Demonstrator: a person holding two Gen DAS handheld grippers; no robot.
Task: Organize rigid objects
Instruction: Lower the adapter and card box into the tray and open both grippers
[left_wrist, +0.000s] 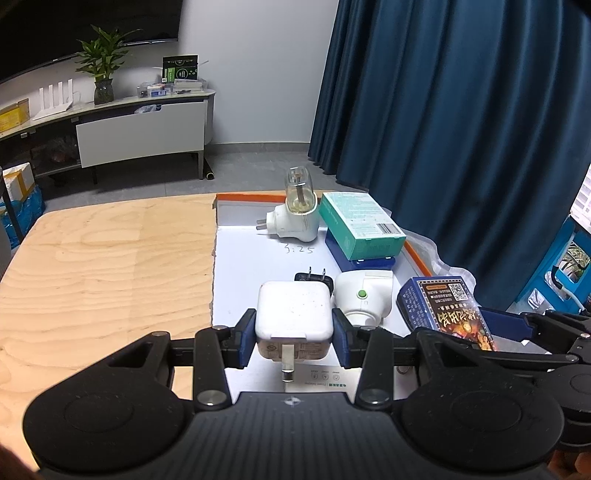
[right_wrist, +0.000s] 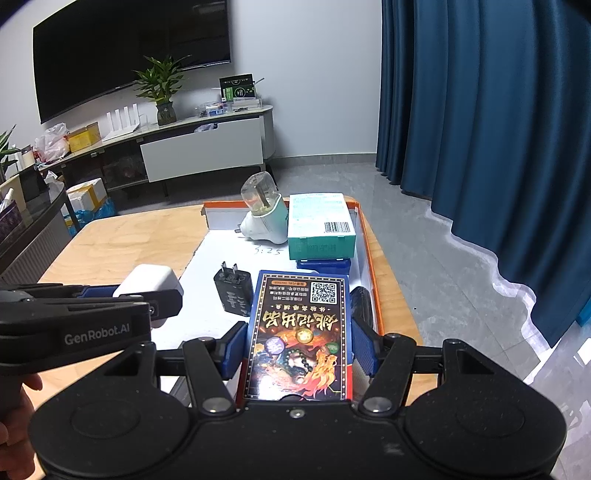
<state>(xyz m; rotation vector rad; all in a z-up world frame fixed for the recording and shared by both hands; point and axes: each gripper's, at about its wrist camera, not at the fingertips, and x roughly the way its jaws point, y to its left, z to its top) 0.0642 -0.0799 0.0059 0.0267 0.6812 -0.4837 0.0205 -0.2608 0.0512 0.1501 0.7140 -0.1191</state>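
Left gripper (left_wrist: 293, 334): clamped on white charger (left_wrist: 293, 314), over tray (left_wrist: 243, 254) near edge.
Right gripper (right_wrist: 297, 349): clamped on blue box (right_wrist: 299, 332), long axis pointing into tray.

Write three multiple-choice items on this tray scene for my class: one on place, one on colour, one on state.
1. Where is the teal box?
A. on the blue box
B. on the floor
C. in the left gripper

2. What colour is the tray rim?
A. green
B. orange
C. black

3. What does the right gripper hold?
A. nothing
B. the black plug
C. the card box

Answers:
1 A, it rests on top of it.
2 B, the raised edge is orange.
3 C, both pads press its sides.
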